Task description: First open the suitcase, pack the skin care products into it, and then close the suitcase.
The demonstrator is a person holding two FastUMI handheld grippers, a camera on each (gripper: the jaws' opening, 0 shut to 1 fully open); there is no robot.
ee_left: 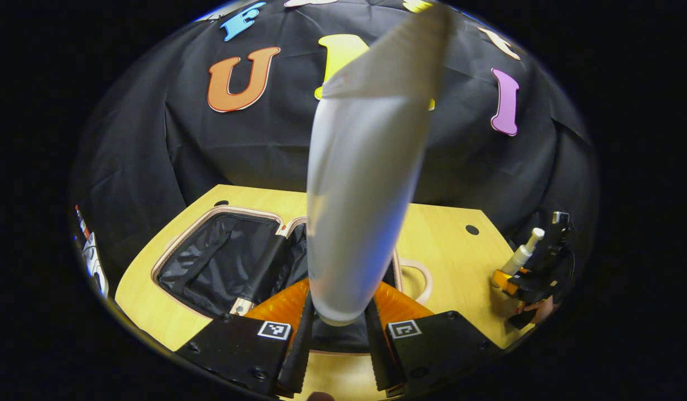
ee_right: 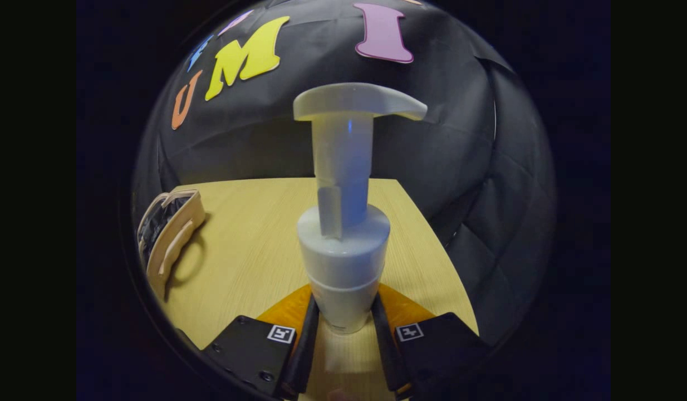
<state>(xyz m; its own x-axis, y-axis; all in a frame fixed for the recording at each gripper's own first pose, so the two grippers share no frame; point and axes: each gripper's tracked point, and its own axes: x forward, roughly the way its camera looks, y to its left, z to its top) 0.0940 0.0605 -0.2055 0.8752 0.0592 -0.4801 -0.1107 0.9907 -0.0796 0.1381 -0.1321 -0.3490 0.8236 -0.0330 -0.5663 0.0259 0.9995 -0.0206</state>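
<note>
In the left gripper view my left gripper (ee_left: 339,328) is shut on a white squeeze tube (ee_left: 363,189) that stands upright between its fingers, crimped end up, above the open suitcase (ee_left: 221,262) with its black lining. In the right gripper view my right gripper (ee_right: 343,328) is shut on a white pump bottle (ee_right: 343,245), pump head up, over the wooden table (ee_right: 254,256). The suitcase's beige shell and handle (ee_right: 173,239) lie at the left edge there. The left gripper view also catches the right gripper (ee_left: 530,278) with the pump bottle (ee_left: 521,255) at the far right.
The light wooden table (ee_left: 455,250) has small round holes near its back corners. Black cloth walls it in behind and on the sides. A person's hand (ee_left: 535,309) holds the far gripper at the right table edge.
</note>
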